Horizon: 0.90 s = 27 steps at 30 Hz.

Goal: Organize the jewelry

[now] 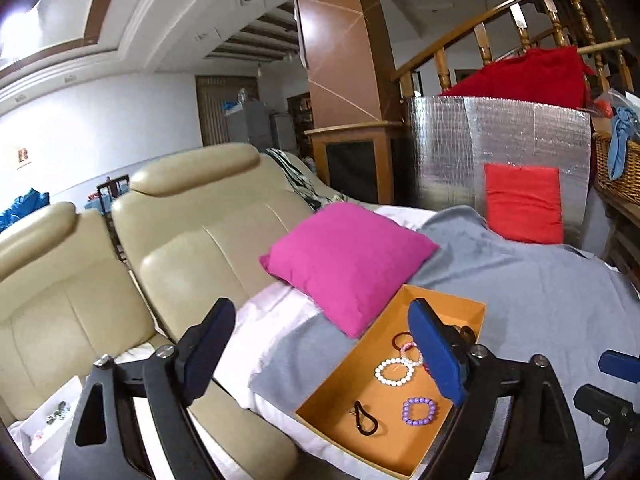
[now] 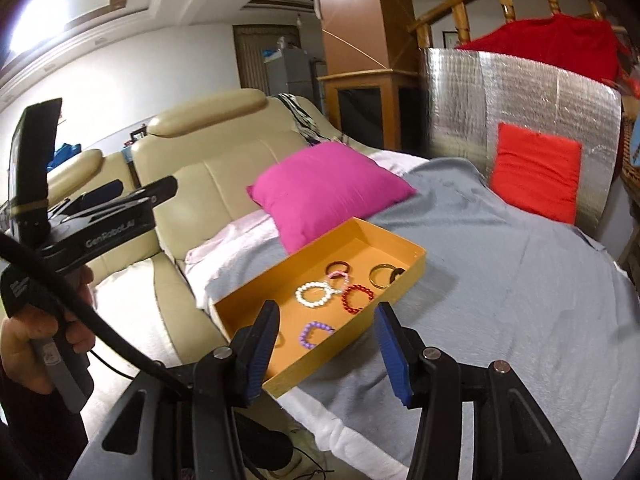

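left gripper [image 1: 320,354] gaped wide, empty, above tray's [image 2: 416,266] left side | right gripper [image 2: 326,350] gaped wide, empty, above tray's near edge | bracelets [image 2: 314,294] lay in tray | pink pillow [image 2: 328,192] touched tray's far edge

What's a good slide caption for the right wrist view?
Open right gripper hovers over an orange tray of beaded bracelets beside a pink cushion.
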Available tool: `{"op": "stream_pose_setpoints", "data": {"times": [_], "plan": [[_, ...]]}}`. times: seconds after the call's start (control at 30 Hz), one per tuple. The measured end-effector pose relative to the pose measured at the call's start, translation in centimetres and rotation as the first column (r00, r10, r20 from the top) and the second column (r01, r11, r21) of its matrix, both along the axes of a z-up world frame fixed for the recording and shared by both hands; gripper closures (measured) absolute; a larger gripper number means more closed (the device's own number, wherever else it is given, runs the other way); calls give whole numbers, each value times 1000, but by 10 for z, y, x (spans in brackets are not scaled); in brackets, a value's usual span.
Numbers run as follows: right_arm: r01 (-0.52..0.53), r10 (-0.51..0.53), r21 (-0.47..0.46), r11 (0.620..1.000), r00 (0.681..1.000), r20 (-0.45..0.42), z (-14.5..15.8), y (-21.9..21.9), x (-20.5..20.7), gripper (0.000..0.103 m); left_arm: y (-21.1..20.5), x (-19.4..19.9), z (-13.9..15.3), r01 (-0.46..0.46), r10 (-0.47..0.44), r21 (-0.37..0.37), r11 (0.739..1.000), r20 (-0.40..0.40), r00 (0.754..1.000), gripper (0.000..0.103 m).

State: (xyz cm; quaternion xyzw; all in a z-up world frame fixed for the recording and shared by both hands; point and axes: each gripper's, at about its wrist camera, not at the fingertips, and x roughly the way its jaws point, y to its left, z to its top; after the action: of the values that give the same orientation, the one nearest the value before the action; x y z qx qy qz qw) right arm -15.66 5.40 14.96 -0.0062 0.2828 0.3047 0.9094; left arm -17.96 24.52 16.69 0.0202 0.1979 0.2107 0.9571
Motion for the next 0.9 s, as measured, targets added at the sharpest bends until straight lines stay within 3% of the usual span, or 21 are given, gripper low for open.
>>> {"op": "stream_pose_setpoints", "data": {"times": [0.17,0.63,0.9], "plan": [[-11,10,20,1000,999,41,19,-6,-27,42,-11,-23,16,-29,29,50,998,8,1000,3],[64,-65,40,997,998,14,33,-20,-65,38,-28,-80,46,10,-11,13,1000,62,998,2],[75,-76,31,997,997,33,33,-15,-75,36,-23,-79,45,14,-13,-9,1000,51,999,2]]}}
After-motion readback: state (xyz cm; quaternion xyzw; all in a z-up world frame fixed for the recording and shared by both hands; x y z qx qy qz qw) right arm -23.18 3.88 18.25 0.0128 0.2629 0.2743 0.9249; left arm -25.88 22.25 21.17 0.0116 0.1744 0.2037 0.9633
